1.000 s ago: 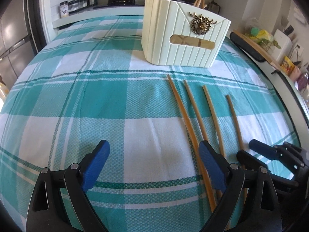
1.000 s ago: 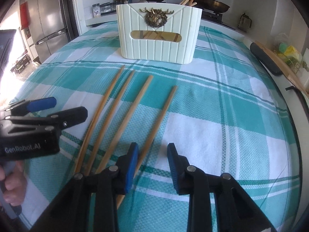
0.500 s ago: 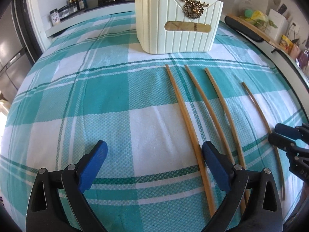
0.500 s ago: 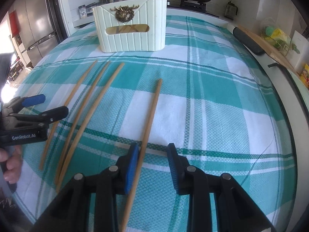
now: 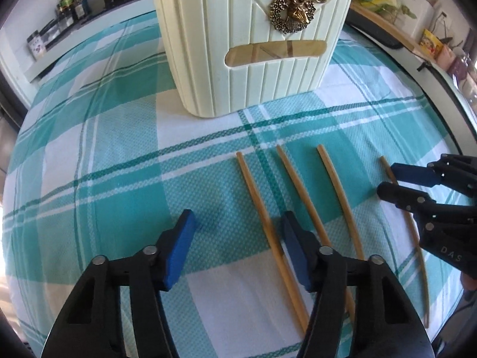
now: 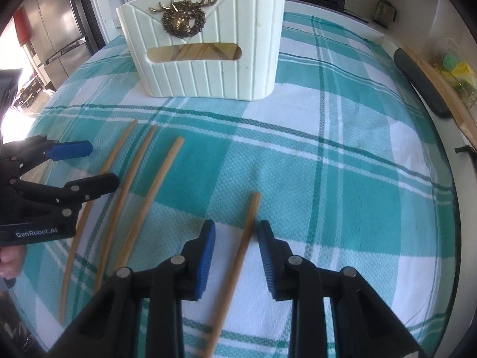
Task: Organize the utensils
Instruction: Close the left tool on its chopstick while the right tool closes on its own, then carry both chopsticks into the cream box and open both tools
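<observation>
Right tool (image 6: 235,253) apart astride lone chopstick (image 6: 238,256), left tool (image 5: 235,250) just narrowed, nothing gripped, beside leftmost chopstick (image 5: 262,217); risked rolling sticks away on closing

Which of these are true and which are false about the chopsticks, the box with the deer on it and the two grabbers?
1. Four long wooden chopsticks lie on the teal and white checked cloth. True.
2. The cream ribbed plastic box has a gold deer-head badge on its front. True.
3. The cream box is lying on its side. False: it stands upright.
4. The right gripper has one chopstick between its blue pads. True.
5. The left gripper is shut on a chopstick. False: its jaws, just closing, stand apart with only cloth between them.
</observation>
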{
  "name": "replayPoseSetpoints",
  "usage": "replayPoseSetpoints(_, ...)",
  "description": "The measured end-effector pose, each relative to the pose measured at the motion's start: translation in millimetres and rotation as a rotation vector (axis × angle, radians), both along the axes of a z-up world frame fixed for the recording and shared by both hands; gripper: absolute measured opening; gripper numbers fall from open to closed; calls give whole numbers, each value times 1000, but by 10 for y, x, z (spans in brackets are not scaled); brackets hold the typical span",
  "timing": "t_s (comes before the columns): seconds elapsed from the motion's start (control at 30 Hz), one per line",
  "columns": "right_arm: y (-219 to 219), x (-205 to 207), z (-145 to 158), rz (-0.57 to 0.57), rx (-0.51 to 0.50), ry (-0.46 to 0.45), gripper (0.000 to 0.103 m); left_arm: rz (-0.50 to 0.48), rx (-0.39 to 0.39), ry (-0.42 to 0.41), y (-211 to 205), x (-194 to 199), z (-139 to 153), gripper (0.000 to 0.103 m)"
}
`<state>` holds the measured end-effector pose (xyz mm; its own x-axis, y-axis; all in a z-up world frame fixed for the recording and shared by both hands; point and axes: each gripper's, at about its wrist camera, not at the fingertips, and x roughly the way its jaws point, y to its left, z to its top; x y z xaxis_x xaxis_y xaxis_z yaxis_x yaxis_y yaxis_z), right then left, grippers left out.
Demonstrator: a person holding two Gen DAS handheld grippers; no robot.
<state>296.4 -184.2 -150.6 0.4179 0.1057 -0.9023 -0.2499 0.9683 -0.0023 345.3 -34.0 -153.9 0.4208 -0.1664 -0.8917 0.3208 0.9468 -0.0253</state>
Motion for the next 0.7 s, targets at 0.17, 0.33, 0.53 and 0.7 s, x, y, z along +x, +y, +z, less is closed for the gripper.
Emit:
replayPoseSetpoints(0.17, 19, 103, 16, -20, -9, -3, 6, 1, -15, 17, -33, 74, 27, 9)
replayPoseSetpoints(0.33, -103, 65, 149, -45, 109, -53, 5, 18, -55, -41, 44, -18, 132, 4)
replayPoseSetpoints(0.53, -235, -224, 814, -44, 232, -238, 5, 53, -155, -177, 255, -253, 743, 4)
replayPoseSetpoints(0.7, -288, -530, 1445, -23, 283, -405, 5, 49, -223, -313, 417, -527, 1347, 4)
